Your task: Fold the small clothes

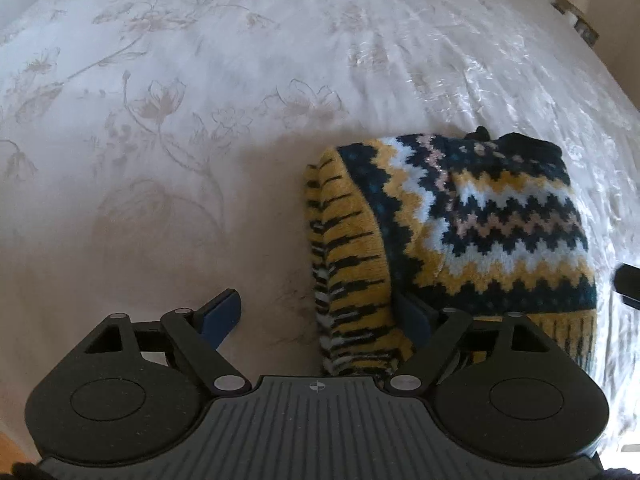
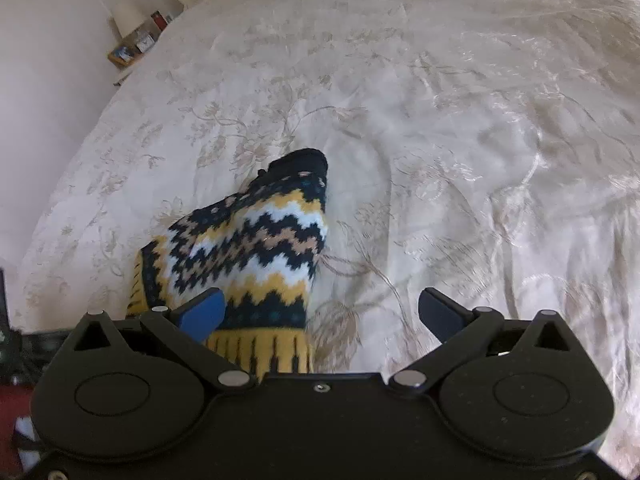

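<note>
White bedspread [image 1: 200, 80] with pale flower embroidery covers the whole bed, and a small bedside shelf [image 2: 128, 54] stands at the far corner. On it lies the knitted sweater [image 1: 480, 216], folded, with zigzag bands of yellow, navy and white. Left gripper [image 1: 320, 312] stands with fingers wide apart over the sweater's yellow-striped edge. Right gripper [image 2: 320, 312] is also spread, above the sweater's hem, gripping nothing.
</note>
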Demonstrator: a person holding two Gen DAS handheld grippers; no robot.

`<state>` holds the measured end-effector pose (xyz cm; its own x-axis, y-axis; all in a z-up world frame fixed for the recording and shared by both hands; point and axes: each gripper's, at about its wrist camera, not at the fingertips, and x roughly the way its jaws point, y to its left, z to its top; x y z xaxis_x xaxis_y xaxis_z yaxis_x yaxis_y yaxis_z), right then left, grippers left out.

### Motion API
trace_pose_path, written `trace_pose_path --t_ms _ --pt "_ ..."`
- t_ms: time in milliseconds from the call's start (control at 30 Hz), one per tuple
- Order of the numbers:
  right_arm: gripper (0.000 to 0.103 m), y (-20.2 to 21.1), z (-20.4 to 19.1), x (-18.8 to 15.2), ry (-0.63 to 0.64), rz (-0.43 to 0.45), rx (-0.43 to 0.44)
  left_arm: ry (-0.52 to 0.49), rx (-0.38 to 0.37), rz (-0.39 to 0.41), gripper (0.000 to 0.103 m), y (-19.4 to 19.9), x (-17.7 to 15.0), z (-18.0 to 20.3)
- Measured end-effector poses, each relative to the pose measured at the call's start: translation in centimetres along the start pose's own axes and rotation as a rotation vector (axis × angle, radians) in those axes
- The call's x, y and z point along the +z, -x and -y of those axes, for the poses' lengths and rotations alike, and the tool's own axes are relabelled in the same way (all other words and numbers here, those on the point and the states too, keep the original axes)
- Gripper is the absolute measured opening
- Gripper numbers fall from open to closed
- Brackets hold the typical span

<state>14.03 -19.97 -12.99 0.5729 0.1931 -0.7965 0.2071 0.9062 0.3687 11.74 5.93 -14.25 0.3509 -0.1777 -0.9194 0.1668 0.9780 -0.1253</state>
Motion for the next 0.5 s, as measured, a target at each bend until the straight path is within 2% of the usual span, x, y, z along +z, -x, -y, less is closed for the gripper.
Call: trace_pose_path --t_ms 133,300,500 --pt "0.103 -3.0 -0.5 0.7 0.032 -0.063 -0.042 -0.015 -0.006 -0.006 0.091 -0.2 0.0 -0.4" --pt "0.103 -7.1 -0.9 0.8 0.089 -0.157 -0.148 -0.031 -0.026 -0.025 0.094 -0.8 0.5 -0.8" --pt "0.103 -8.6 -0.9 0.4 0.109 -0.157 -0.165 -0.063 -0.032 -0.034 0.095 -1.1 0.8 -0.6"
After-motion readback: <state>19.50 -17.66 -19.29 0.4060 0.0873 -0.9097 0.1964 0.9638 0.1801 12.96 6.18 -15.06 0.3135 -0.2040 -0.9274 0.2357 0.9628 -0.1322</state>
